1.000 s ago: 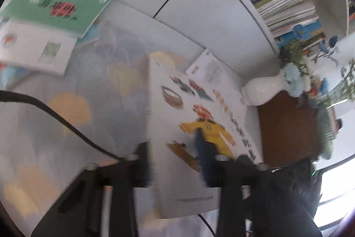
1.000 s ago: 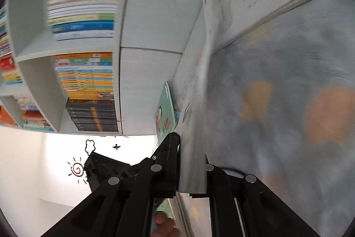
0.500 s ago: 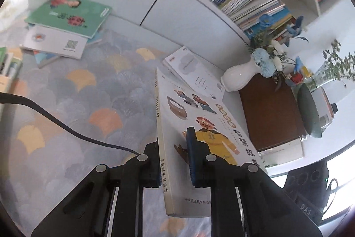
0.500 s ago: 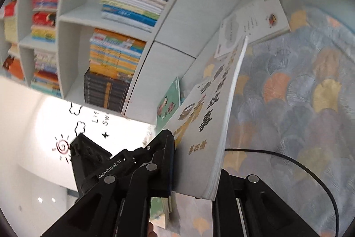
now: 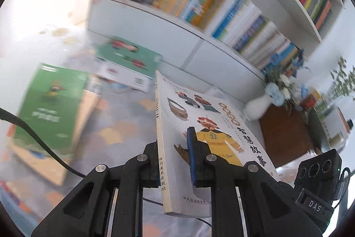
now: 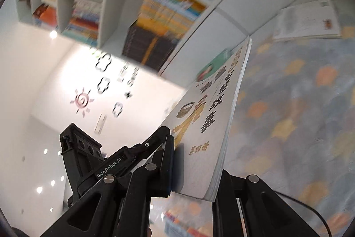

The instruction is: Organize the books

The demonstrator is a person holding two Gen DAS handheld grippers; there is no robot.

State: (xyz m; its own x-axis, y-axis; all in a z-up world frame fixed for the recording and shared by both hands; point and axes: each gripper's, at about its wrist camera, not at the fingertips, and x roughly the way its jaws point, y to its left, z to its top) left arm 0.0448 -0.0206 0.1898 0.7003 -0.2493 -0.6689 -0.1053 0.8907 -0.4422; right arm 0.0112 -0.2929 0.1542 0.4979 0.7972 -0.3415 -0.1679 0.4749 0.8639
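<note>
While several books (image 5: pixel 131 59) lie scattered on the patterned floor (image 5: pixel 124 117), one white storybook (image 5: pixel 199 126) is off it, pinched by both the left gripper (image 5: pixel 175 161) and the right gripper (image 6: pixel 193 170), not yet on the bookshelf (image 5: pixel 221 21); most sorting seems left.

A home reading room: stocked bookshelf (image 5: pixel 221 21), patterned rug (image 6: pixel 299 114), flower vase (image 5: pixel 258 107).
</note>
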